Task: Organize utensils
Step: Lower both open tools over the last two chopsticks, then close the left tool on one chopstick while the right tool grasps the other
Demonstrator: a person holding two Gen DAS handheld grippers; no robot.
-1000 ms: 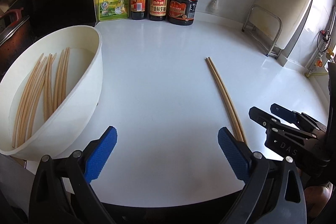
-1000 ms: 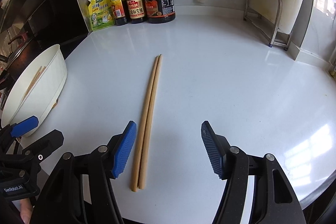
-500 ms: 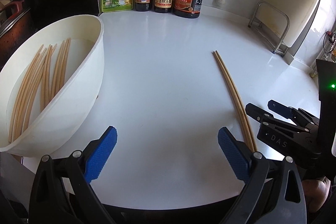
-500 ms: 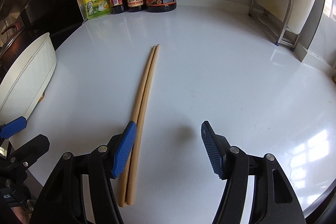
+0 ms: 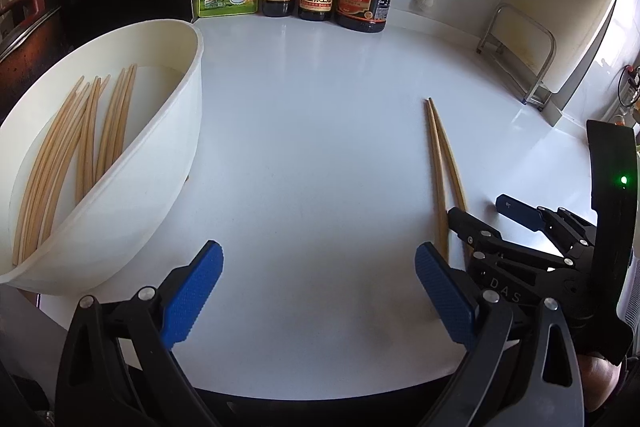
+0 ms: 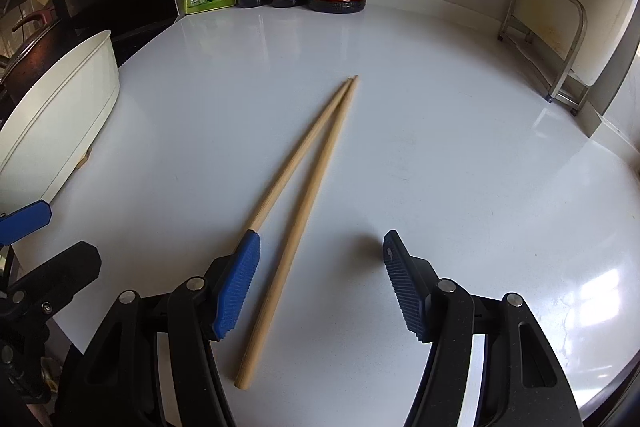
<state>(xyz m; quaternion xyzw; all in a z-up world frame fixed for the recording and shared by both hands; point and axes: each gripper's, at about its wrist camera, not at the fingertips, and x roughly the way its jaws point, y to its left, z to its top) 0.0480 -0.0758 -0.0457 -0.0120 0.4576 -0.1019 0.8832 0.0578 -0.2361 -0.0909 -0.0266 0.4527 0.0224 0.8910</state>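
Near the front edge of the white bench (image 6: 440, 131), two loose chopsticks (image 6: 308, 187) lie splayed, tips touching toward the back, butts apart. The right gripper (image 6: 316, 267) hangs low over those butts with its jaws open: one stick lies between them, the other runs under the left pad. This looks like the pickup step. Next, I judge, the gripper must shift left to straddle both sticks before closing. Left gripper (image 5: 316, 291) waits with jaws open and empty, beside the white tub (image 5: 176, 163) at the bench's left edge holding the gathered chopsticks (image 5: 80, 147).
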